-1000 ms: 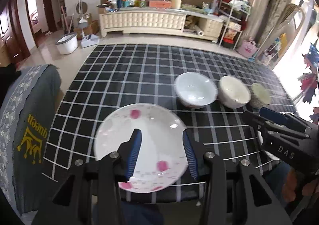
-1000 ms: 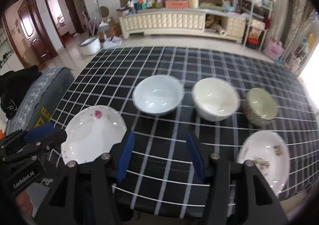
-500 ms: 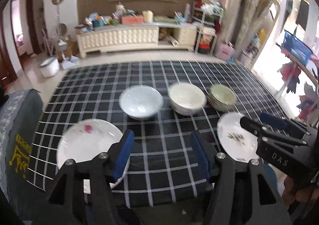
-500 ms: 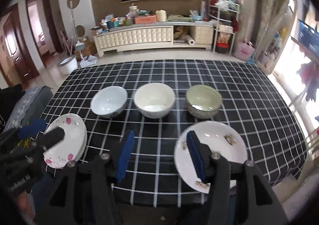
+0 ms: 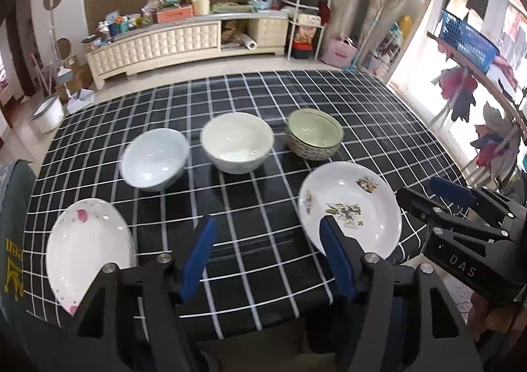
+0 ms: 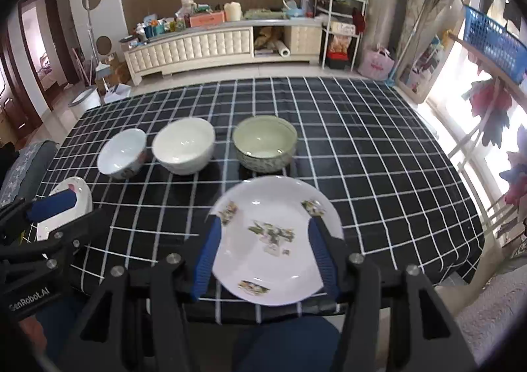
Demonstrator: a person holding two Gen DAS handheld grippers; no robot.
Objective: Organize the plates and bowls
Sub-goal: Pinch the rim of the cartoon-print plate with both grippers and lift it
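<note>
1. I hold a pair of tongs in each hand over the near edge of a table [image 5: 329, 101] covered in a black cloth with white checks.
2. My left tongs [image 5: 263, 260] are opening, with only bare cloth between the blue pads; they pinch nothing.
3. My right tongs [image 6: 265, 256] stand spread, empty, and do not touch the dish below them.
4. Three bowls sit in a row across the middle of the table: a pale blue bowl [image 5: 154, 159] on the left, a white bowl [image 5: 237, 141] in the centre, a green bowl [image 5: 314, 133] on the right.
5. Two plates lie nearer to me: a pink-flowered plate [image 5: 87, 250] at the left edge and a green-patterned plate [image 6: 276, 237] on the right.
6. The green-patterned plate lies straight ahead of my right tongs, its near rim framed between their pads, just in front of the green bowl.
7. My left tongs sit between the two plates, aimed at neither.
8. I judge my right hand better placed to take the green-patterned plate; being round, it offers no long axis, so its near rim is the natural grip.
</note>
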